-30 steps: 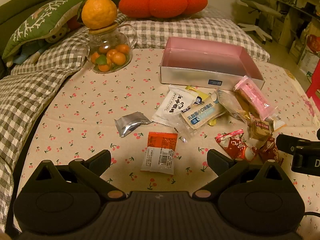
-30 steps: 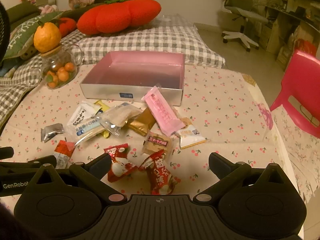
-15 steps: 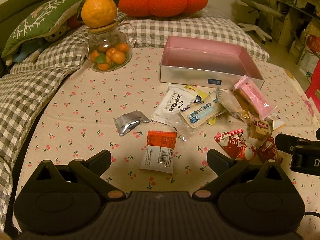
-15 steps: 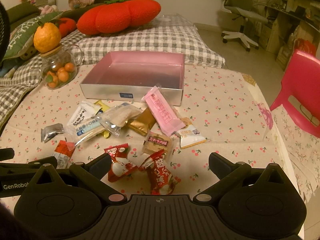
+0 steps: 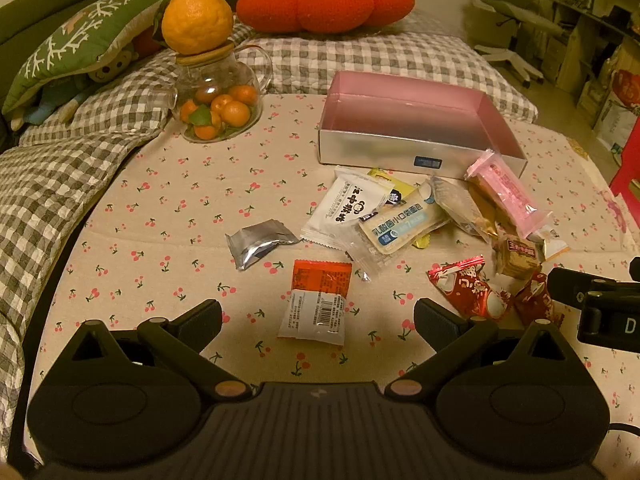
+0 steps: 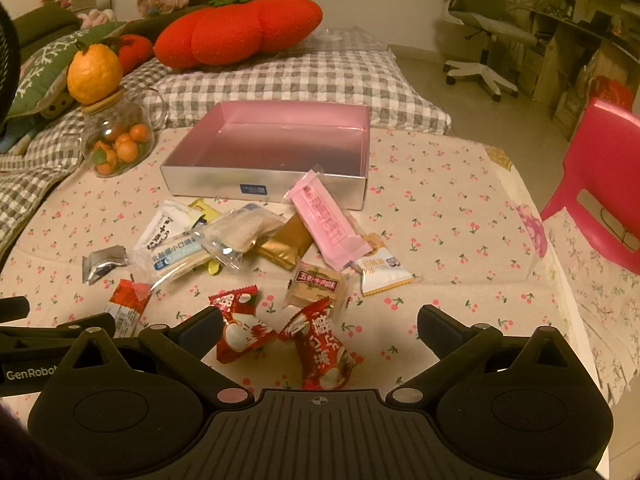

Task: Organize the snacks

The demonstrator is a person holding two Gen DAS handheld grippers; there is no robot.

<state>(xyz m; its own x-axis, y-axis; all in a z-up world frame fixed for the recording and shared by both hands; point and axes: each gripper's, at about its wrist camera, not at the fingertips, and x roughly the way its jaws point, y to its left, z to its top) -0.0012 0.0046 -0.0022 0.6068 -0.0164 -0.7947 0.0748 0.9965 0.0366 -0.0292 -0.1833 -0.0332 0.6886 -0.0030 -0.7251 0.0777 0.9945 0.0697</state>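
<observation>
Office chair (image 6: 478, 20), pink chair (image 6: 600, 176)

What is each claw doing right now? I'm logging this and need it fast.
Left claw: open, holding nothing, above the orange-and-white packet.
Right claw: open, holding nothing, above two red candy wrappers.

Pink box (image 5: 412, 114), cherry-print cloth (image 5: 168, 216), grey-checked bedding (image 5: 48, 172).

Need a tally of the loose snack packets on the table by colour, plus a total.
Red candies: 2
Orange-and-white packet: 1
Silver packet: 1
White packets: 3
Yellow packet, partly hidden: 1
Clear packet: 1
Gold packet: 1
Pink packet: 1
Tan packet: 1
Total: 12
</observation>
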